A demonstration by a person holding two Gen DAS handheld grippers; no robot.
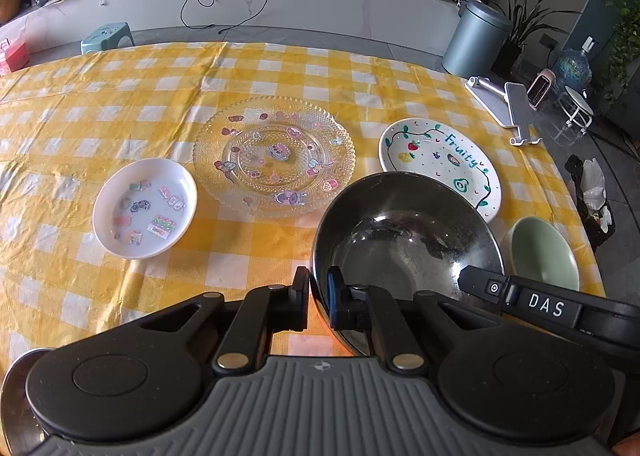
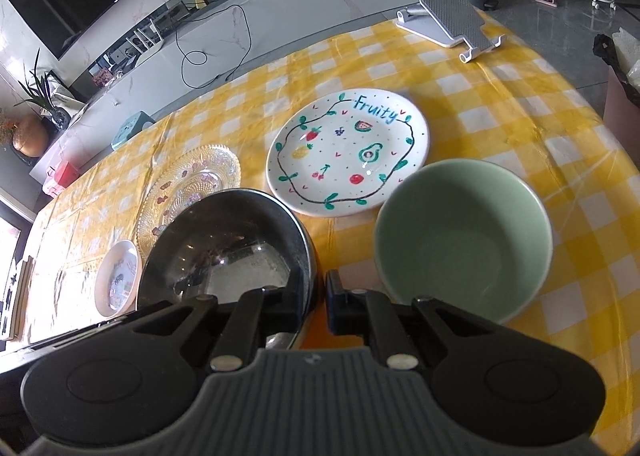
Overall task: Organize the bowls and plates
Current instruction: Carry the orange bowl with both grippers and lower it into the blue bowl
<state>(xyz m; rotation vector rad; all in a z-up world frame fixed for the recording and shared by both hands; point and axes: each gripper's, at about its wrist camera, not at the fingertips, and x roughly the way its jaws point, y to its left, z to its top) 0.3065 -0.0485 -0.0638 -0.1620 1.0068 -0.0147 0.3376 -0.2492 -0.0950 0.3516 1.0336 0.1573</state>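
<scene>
My left gripper (image 1: 318,290) is shut on the near left rim of a black steel bowl (image 1: 404,244), one finger inside, one outside. My right gripper (image 2: 316,296) is shut on the same bowl's (image 2: 224,252) near right rim; its arm shows in the left wrist view (image 1: 548,306). A green bowl (image 2: 460,244) stands just right of it, also in the left wrist view (image 1: 544,252). Behind lie a white "Fruity" plate (image 2: 348,152) (image 1: 440,164), a clear glass plate (image 1: 274,154) (image 2: 188,188) and a small white dish (image 1: 146,208) (image 2: 118,278).
A yellow checked tablecloth (image 1: 120,104) covers the table. A grey tablet stand (image 2: 452,18) (image 1: 508,104) lies at the far right corner. Beyond the right edge are a bin bag (image 1: 592,196) and a grey bin (image 1: 476,38).
</scene>
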